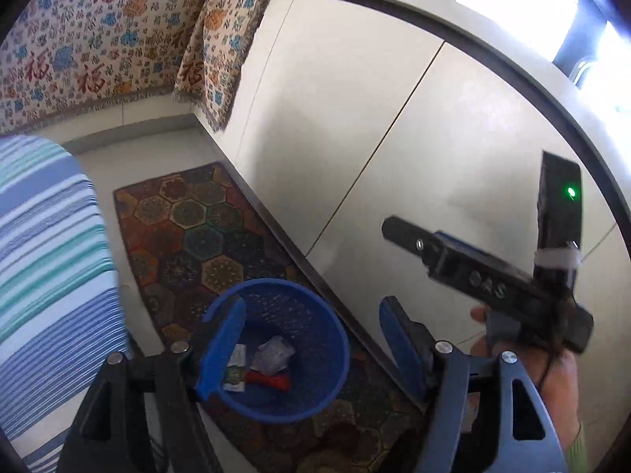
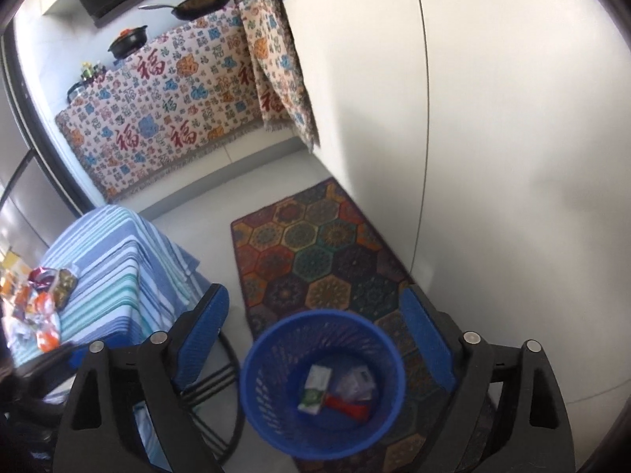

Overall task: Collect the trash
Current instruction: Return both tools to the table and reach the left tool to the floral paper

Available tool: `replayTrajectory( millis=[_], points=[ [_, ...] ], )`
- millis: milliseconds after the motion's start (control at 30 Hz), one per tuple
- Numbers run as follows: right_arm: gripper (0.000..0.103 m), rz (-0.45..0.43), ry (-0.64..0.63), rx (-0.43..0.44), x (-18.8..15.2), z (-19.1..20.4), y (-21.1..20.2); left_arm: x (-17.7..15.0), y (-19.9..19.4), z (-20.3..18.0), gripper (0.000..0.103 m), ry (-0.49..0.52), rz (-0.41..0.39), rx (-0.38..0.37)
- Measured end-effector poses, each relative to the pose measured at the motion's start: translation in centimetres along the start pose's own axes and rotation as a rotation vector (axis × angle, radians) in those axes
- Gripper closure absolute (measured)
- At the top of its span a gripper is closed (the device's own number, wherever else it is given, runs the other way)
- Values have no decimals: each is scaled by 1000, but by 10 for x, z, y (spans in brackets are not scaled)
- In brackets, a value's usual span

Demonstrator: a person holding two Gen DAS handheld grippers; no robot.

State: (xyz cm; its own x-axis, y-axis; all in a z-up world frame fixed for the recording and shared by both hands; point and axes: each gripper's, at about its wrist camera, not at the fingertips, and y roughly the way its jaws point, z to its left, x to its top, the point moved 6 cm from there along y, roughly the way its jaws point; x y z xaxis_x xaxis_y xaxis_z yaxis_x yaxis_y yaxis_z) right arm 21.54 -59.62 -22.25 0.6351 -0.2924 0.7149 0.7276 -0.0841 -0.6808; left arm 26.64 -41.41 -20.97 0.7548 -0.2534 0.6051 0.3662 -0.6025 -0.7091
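Both claws wide, empty: left claw [image 1: 311,349], right claw [image 2: 313,339]. Blue basket [image 2: 252,406] low centre on patterned rug [image 2: 315,236], holding wrappers [image 2: 317,388]. More trash [image 2: 35,307] on striped tabletop [image 2: 114,276], left edge.

A hexagon-patterned rug [image 2: 315,252] lies on the pale floor [image 2: 221,205] along white cabinet doors [image 1: 355,118]. A fringed cloth printed with red characters [image 2: 165,118] drapes the far counter, where a frying pan [image 2: 201,2] and a lidded black pot [image 2: 128,41] sit. A blue-striped cloth [image 2: 114,268] covers the table.
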Motion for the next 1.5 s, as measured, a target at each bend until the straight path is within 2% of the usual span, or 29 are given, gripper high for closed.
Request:
replayTrajectory(
  millis=[100,233,433,567,667,767,867,933,1033,1233,1500],
  points=[
    [9,-54,-56,-15,2,18,-9,-23,-34,11,31,37,-8,70],
    [6,-87,-144,19,-7,55,-16,-66,-75,47,31,39,14,186],
    [6,-40,-319,169,-42,148,-11,-117,-135,131,31,-64,39,350],
    [6,17,-441,290,-82,223,-14,-135,-168,191,31,-127,37,481],
    [6,64,-521,360,-115,272,-17,-141,-189,222,31,-137,20,561],
    [6,111,-596,388,-145,313,-13,-145,-204,251,31,-152,23,597],
    [6,170,-629,389,-163,339,-2,-148,-219,272,26,-166,19,610],
    [6,199,-625,383,-171,350,6,-149,-224,284,13,-172,26,617],
    [3,211,-625,371,-173,363,14,-152,-233,300,2,-176,26,618],
    [0,266,-631,336,-165,392,32,-149,-240,312,0,-163,38,606],
    [0,237,-611,330,-165,406,35,-144,-238,313,0,-200,24,646]
  ],
)
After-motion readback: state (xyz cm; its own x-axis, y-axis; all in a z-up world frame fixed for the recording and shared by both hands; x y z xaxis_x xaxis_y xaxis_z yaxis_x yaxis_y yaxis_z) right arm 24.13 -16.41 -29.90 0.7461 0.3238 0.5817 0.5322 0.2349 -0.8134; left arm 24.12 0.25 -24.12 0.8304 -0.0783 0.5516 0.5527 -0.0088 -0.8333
